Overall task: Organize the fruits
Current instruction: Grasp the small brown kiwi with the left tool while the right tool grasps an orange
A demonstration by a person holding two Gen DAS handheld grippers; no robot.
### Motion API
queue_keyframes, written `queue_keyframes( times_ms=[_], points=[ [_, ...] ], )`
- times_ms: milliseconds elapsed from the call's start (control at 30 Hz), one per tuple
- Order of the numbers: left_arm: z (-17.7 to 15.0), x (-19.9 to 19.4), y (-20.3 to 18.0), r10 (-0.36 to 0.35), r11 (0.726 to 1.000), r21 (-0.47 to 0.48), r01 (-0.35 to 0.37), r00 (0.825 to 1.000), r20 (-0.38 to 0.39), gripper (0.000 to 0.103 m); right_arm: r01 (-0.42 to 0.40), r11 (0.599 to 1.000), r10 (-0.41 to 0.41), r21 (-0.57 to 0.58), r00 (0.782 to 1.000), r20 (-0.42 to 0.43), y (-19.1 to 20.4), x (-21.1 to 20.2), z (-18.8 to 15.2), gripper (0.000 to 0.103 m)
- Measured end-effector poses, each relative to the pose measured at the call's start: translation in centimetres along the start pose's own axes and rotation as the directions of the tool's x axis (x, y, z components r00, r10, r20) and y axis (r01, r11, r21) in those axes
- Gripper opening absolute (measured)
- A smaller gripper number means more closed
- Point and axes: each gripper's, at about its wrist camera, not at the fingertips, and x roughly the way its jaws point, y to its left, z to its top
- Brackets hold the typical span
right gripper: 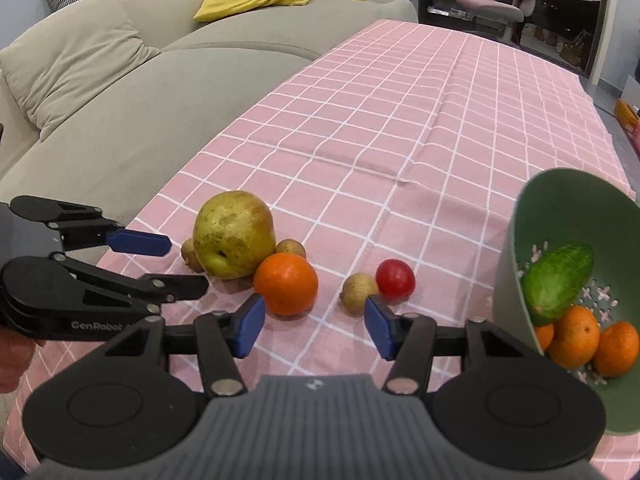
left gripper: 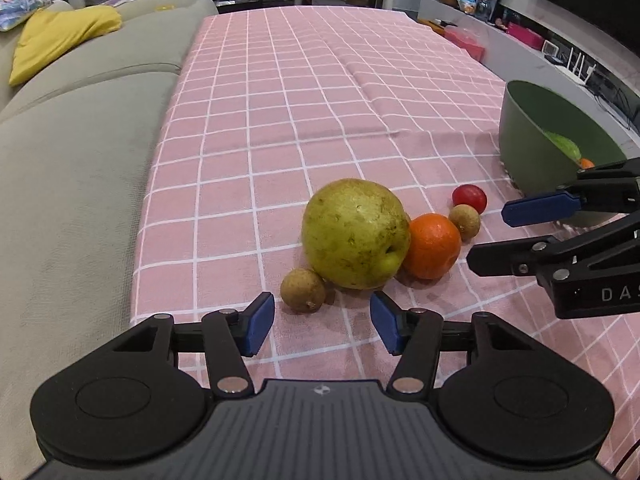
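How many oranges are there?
4. One orange sits on the tablecloth touching the big pear. Three more lie in the green bowl under the cucumber: and. Others may be hidden.

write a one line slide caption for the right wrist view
Open right gripper nears an orange on the pink checked cloth, green colander at right.

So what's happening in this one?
A person is sorting fruit with two handheld tools. The green bowl already holds a cucumber and oranges. The left tool and right tool are both open and empty, near the pear, orange, tomato and small brown fruits on the tablecloth.
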Motion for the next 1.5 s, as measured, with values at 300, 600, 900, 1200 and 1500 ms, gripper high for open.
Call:
queue_keyframes(
  times_ms=[300, 600, 900, 1200, 1500],
  points=[
    [0.1, 1.0, 0.0, -0.014, 1.0, 0.015, 0.014, 1.0, -0.001, 0.062, -0.038, 0.999, 0.038, 0.007, 0.999, -0.011, 0.7, 1.7, 0.6, 0.053],
    [0.0, 1.6, 0.1, -0.008, 0.999, 0.034, 0.008, 1.0, 0.008, 0.049, -0.053, 0.999, 0.053, -0.003, 0.998, -0.033, 1.3, 3.1, 0.8, 0.049],
    [0.0, 1.7, 0.3, -0.001, 0.999, 0.039, 0.0, 1.0, 0.022, 0.029, -0.048, 0.999, 0.047, -0.007, 0.998, -0.031, 1.4, 3.8, 0.9, 0.042],
    [0.1, 1.5, 0.3, -0.015, 1.0, 0.026, 0.015, 1.0, 0.004, 0.029, -0.048, 0.999, 0.048, -0.011, 0.998, -0.035, 1.3, 3.6, 0.9, 0.04],
    [-0.1, 0.8, -0.4, -0.038, 0.997, 0.062, 0.04, 0.999, -0.023, 0.029, -0.049, 0.999, 0.049, -0.002, 0.998, -0.029, 0.9, 3.0, 1.2, 0.04]
  ],
)
